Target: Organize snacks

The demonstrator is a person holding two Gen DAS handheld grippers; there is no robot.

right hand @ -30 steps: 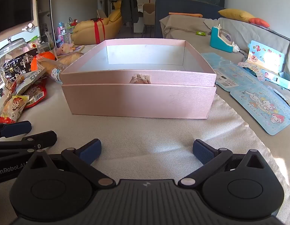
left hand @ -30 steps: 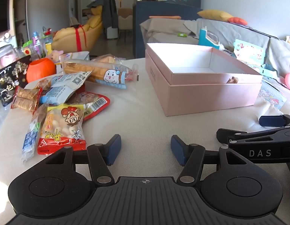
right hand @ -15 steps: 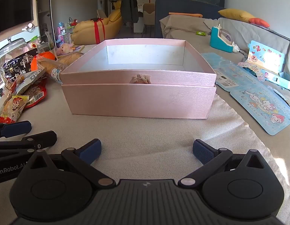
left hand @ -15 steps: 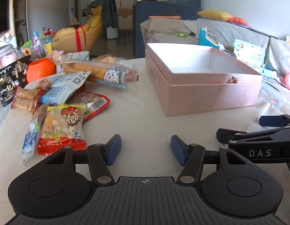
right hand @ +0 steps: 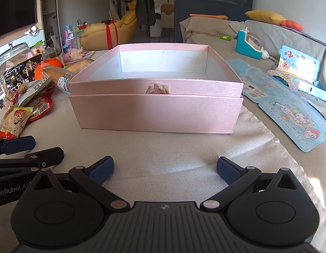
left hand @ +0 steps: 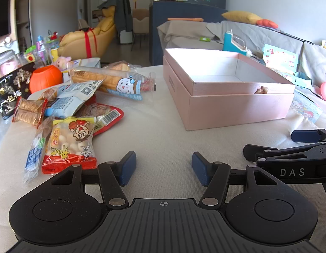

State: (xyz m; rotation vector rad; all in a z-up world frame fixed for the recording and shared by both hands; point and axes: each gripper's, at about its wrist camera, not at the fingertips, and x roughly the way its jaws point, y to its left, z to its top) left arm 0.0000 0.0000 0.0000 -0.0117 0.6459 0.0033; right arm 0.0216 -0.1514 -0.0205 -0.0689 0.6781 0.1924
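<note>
1. A cloth-covered desk (right hand: pixel 163 147) stands in a living room.
2. The pink box (right hand: pixel 155 113) sits open at centre; snack packets (left hand: pixel 68 122) lie piled to its left.
3. The left claw (left hand: pixel 164 166) and the right claw (right hand: pixel 165 168) are both spread, gripping nothing.

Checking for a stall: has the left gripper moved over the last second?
No. The left gripper sits in the same spot against the pink box and the yellow-red snack bag.
</note>
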